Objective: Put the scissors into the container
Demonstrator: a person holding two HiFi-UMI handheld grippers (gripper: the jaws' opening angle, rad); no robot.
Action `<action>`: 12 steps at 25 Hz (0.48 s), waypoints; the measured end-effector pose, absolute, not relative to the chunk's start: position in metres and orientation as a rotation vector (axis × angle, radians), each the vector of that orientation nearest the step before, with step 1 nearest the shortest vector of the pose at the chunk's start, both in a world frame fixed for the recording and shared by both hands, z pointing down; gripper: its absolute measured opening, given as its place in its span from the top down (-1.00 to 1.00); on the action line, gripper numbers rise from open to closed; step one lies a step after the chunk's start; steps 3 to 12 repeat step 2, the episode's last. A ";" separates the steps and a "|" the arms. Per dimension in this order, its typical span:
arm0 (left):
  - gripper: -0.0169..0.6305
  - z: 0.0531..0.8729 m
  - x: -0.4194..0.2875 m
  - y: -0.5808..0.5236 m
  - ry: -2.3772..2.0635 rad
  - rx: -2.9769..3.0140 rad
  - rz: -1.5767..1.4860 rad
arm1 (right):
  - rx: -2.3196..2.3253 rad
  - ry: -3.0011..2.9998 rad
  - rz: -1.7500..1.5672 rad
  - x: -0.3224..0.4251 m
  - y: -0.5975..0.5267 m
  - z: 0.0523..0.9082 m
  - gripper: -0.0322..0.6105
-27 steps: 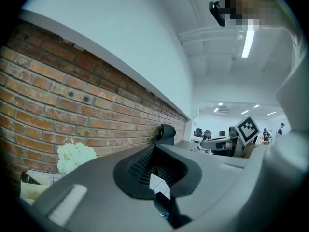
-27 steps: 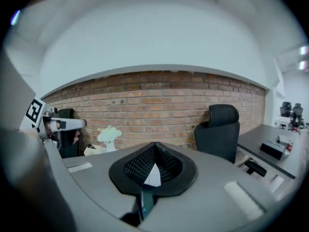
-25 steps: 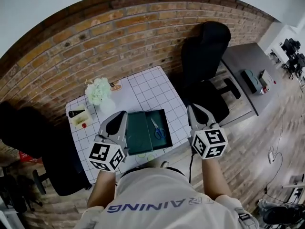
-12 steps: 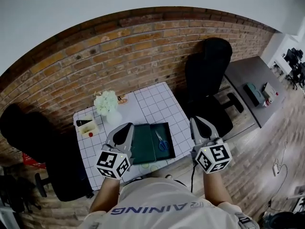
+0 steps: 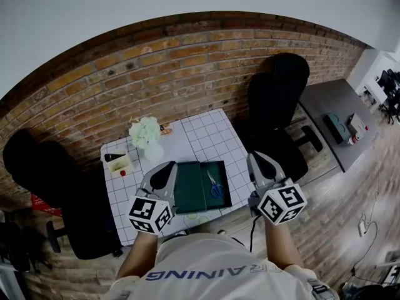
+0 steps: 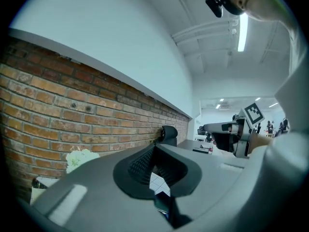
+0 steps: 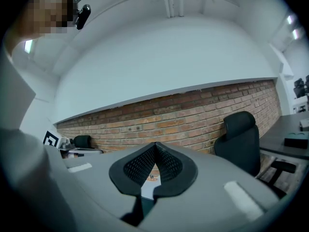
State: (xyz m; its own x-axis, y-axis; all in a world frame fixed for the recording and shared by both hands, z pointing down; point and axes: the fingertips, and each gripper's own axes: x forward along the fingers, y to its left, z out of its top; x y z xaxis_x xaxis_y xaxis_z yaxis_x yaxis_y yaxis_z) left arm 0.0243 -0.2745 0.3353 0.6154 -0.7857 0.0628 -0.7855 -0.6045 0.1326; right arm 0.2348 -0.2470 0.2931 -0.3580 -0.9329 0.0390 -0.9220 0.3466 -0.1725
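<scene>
Head view: scissors (image 5: 214, 184) remain in container (image 5: 203, 200); left gripper (image 5: 170, 166) and right gripper (image 5: 255, 157) hang back, jaws together, empty; task apparently complete.

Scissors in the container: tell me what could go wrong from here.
1. The scissors already lie in the green container, which sits near the table's front edge; a lowering claw could nudge it off.
2. Left claw and right claw are both shut and empty, so any regrasp needs opening first.
</scene>
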 end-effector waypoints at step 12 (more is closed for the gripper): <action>0.94 0.338 0.024 -0.275 -1.302 2.671 -0.009 | -1.743 2.526 -0.246 0.233 -0.248 0.293 0.85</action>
